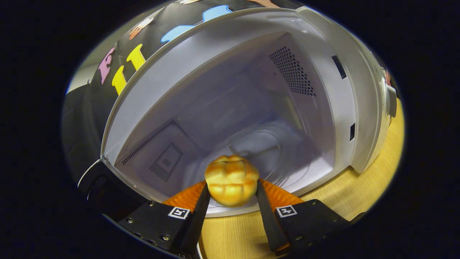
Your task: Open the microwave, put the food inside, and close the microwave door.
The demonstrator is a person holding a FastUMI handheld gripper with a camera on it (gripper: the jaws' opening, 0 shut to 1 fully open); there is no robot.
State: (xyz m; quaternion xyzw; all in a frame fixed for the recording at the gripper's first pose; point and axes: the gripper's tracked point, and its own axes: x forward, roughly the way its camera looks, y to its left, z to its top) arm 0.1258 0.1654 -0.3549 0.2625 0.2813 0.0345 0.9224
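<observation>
Bun (231, 180): clamped on both sides by the gripper (231, 192), carried level at the sill of the opened microwave (230, 108), glass turntable (266, 151) just ahead for set-down.

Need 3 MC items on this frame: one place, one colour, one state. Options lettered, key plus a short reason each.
1. Where is the bun?
A. between the gripper fingers
B. on the glass turntable
C. on the wooden table

2. What colour is the microwave cavity?
A. black
B. white
C. red

3. What state is the microwave door in?
A. shut
B. open
C. removed and lying on the table

Key:
1 A: both fingers press on the bun's sides, at the cavity's front edge.
2 B: walls, ceiling and floor are white.
3 B: the cavity and turntable are fully exposed ahead of the fingers.
</observation>
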